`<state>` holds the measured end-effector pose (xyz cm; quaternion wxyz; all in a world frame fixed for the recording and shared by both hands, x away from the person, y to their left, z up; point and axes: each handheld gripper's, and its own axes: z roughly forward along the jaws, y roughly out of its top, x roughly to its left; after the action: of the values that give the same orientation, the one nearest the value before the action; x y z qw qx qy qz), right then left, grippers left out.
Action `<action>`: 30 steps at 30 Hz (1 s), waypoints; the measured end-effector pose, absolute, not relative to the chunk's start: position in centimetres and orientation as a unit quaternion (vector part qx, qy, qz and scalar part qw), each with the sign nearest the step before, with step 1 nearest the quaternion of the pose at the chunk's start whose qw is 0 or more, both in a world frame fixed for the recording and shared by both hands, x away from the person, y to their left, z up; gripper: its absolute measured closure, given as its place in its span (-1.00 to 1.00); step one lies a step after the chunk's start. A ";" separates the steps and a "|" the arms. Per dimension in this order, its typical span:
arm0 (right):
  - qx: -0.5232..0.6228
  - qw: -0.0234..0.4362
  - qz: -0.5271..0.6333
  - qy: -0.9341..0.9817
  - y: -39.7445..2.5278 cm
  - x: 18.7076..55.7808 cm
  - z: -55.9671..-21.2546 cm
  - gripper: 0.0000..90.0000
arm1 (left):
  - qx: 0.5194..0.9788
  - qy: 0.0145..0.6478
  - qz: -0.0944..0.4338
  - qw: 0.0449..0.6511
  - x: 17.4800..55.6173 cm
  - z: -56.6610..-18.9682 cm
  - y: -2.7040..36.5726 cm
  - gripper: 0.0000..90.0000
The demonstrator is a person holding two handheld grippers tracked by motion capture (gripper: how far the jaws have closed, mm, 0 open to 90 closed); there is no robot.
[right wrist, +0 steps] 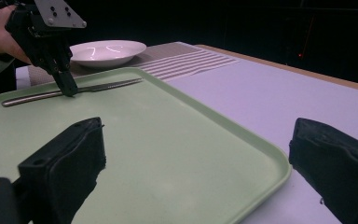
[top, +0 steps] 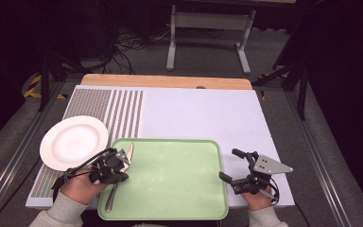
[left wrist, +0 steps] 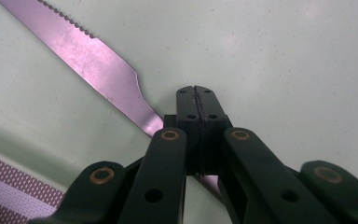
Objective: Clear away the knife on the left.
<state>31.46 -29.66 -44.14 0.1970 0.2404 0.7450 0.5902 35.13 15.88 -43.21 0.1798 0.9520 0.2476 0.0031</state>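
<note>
Left gripper [right wrist: 68, 88] clenches the serrated table knife [left wrist: 93, 60] at its neck, low on the green tray [top: 170, 198]; the thin pinch could let it pivot or slip. Right gripper [top: 240, 169] hangs released.

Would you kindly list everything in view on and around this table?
knife: one, silver, serrated, lying at the tray's left edge.
tray: one, pale green, near centre of the table.
plate: one, white, left of the tray on the striped mat.
striped mat: one, grey-white, table's left side.
table: one, white top, wooden far edge.
left hand-held gripper: black, jaws together at the knife.
right hand-held gripper: black, jaws apart, right of the tray.
</note>
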 end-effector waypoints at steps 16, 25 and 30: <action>0.240 0.197 0.590 0.745 -29.6 31.5 -44.1 -0.91 | 0.939 0.291 -0.005 0.185 35.2 -43.3 17.1 1.00; 0.240 0.197 0.591 0.745 -29.7 31.5 -44.1 -0.91 | 0.935 0.301 -0.006 0.187 35.2 -43.3 17.5 1.00; 0.240 0.197 0.590 0.745 -29.6 31.5 -44.1 -0.91 | 0.935 0.302 -0.005 0.184 35.2 -43.3 17.6 1.00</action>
<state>31.51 -29.64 -44.13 0.1971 0.2395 0.7452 0.5903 35.24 17.59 -43.28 0.1843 0.9352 0.3024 -0.0047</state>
